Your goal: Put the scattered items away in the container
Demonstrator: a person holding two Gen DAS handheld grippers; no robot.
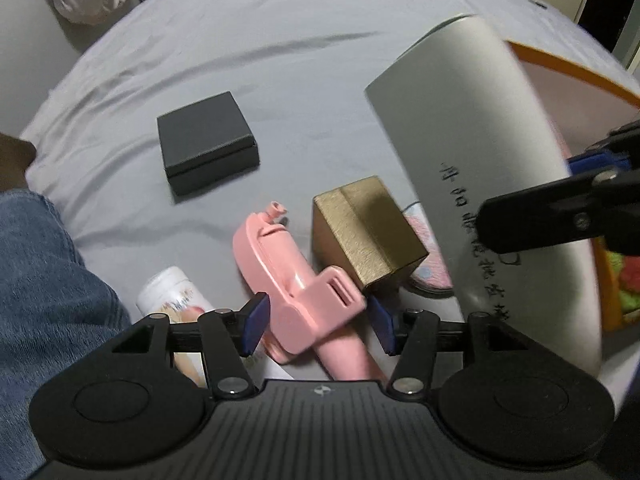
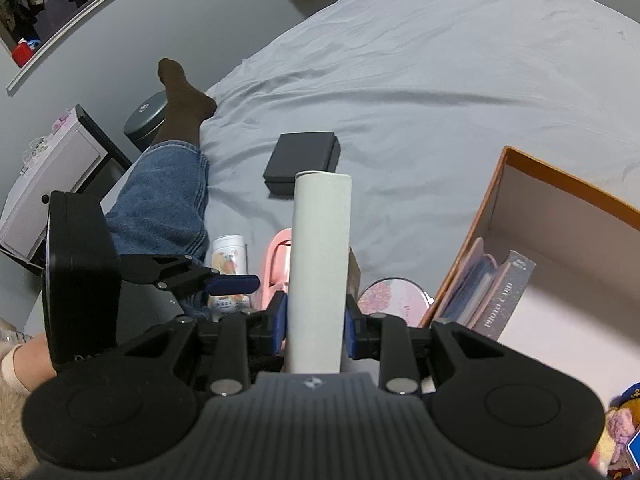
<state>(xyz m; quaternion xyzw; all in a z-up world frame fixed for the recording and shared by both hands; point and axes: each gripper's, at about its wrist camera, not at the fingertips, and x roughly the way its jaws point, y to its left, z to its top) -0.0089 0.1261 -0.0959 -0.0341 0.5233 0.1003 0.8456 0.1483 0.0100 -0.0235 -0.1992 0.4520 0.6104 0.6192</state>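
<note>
My right gripper (image 2: 316,326) is shut on a flat white-grey box (image 2: 320,264) and holds it on edge above the bed; in the left wrist view the box (image 1: 472,160) shows black lettering. My left gripper (image 1: 316,322) is open, its pads on either side of a pink plastic gadget (image 1: 296,284) lying on the sheet, not closed on it. A gold box (image 1: 368,232), a black box (image 1: 206,142) and a white bottle (image 1: 172,296) lie on the bed. The orange-rimmed container (image 2: 496,216) stands at the right with books (image 2: 492,296) inside.
A round pink tin (image 2: 390,296) lies beside the container. My leg in jeans (image 2: 160,204) rests on the bed's left side. A bedside table (image 2: 52,184) and a round bin (image 2: 146,120) stand off the bed. A plush toy (image 2: 624,436) is at the lower right.
</note>
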